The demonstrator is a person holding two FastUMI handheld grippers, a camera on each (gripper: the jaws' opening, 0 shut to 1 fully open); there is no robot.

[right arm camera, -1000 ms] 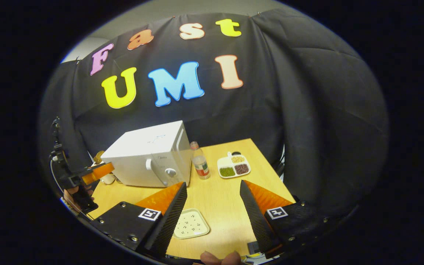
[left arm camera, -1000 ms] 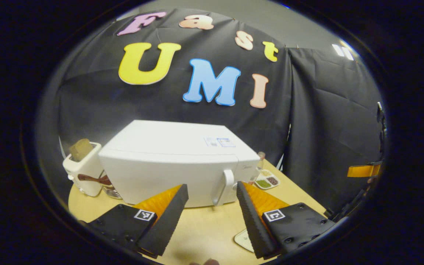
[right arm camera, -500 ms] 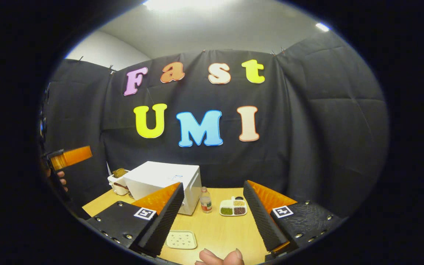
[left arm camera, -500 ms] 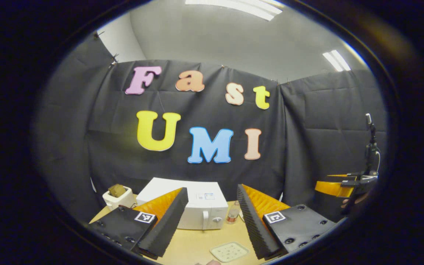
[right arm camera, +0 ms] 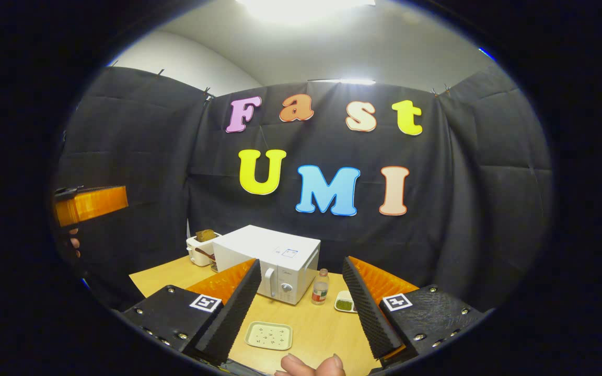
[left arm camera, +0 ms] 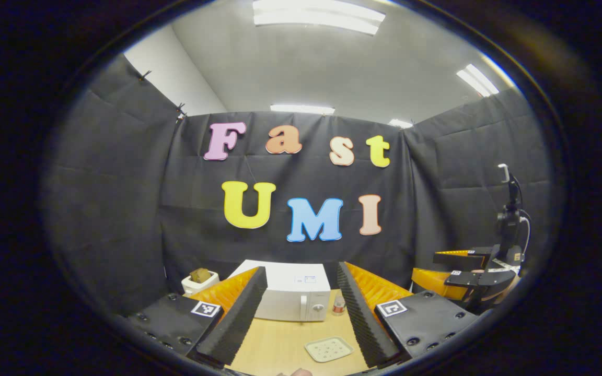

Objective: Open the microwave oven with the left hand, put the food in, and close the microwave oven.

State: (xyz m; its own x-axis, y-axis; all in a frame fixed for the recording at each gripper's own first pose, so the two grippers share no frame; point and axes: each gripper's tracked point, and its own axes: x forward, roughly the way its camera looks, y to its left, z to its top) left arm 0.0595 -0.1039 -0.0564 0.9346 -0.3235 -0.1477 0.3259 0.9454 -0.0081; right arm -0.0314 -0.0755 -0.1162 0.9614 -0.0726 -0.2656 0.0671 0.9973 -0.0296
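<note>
The white microwave (left arm camera: 293, 297) stands at the back of the wooden table (left arm camera: 280, 347), its door shut and its handle (left arm camera: 303, 308) on the right side of the front. In the right gripper view the microwave (right arm camera: 275, 256) is seen at an angle. A pale square plate (right arm camera: 268, 335) with small dark specks lies on the table in front of it, also seen as the plate (left arm camera: 328, 349) in the left gripper view. My left gripper (left arm camera: 299, 269) is open and empty, well back from the microwave. My right gripper (right arm camera: 301, 262) is open and empty too, held above the near table edge.
A small bottle (right arm camera: 320, 287) stands right of the microwave, with a divided dish (right arm camera: 344, 303) of green food beside it. A white toaster (right arm camera: 201, 248) holding bread sits left of the microwave. The other gripper (left arm camera: 458, 271) is at the right in the left gripper view.
Both grippers have drawn back from the table and tilted upward, so the microwave looks smaller and farther off. Both stayed open and the door stayed shut.
</note>
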